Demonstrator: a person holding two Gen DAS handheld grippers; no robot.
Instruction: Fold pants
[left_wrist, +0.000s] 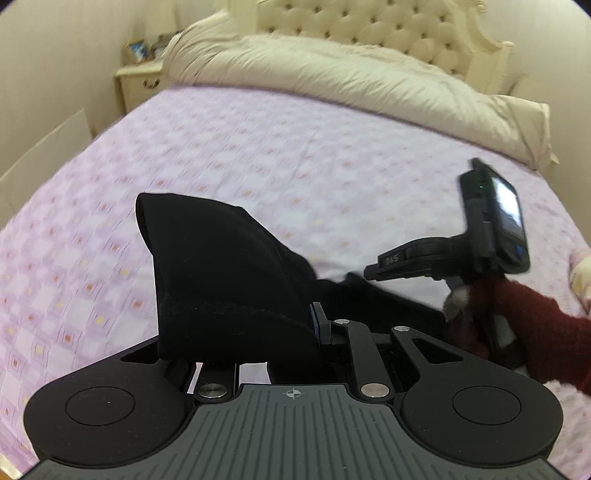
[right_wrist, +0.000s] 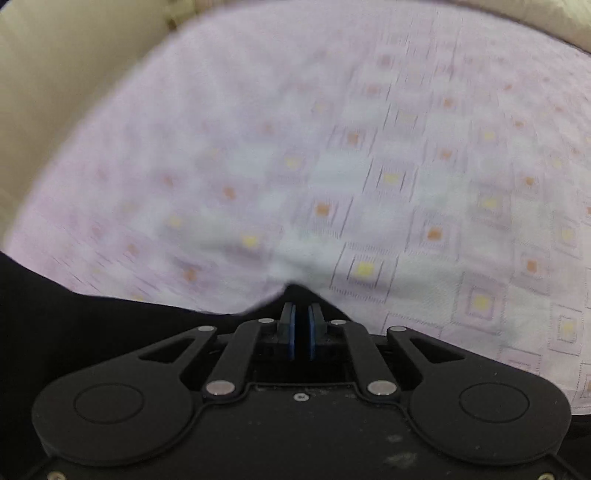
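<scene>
Above the pink checked bedspread (left_wrist: 258, 147), the left gripper (left_wrist: 280, 328) is clamped on a raised fold of the black pants (left_wrist: 221, 266), while the right gripper (right_wrist: 300, 325) pinches another edge, apparently to carry the fold across evenly.

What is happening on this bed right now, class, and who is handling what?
A person is folding black pants on a bed with a pink patterned sheet, using a handheld gripper in each hand. The left gripper is shut on a raised fold of the fabric, which drapes over its fingers. The right gripper, held in a hand in a dark red glove, is pinching another edge of the pants low against the sheet. A cream duvet lies bunched at the headboard end.
</scene>
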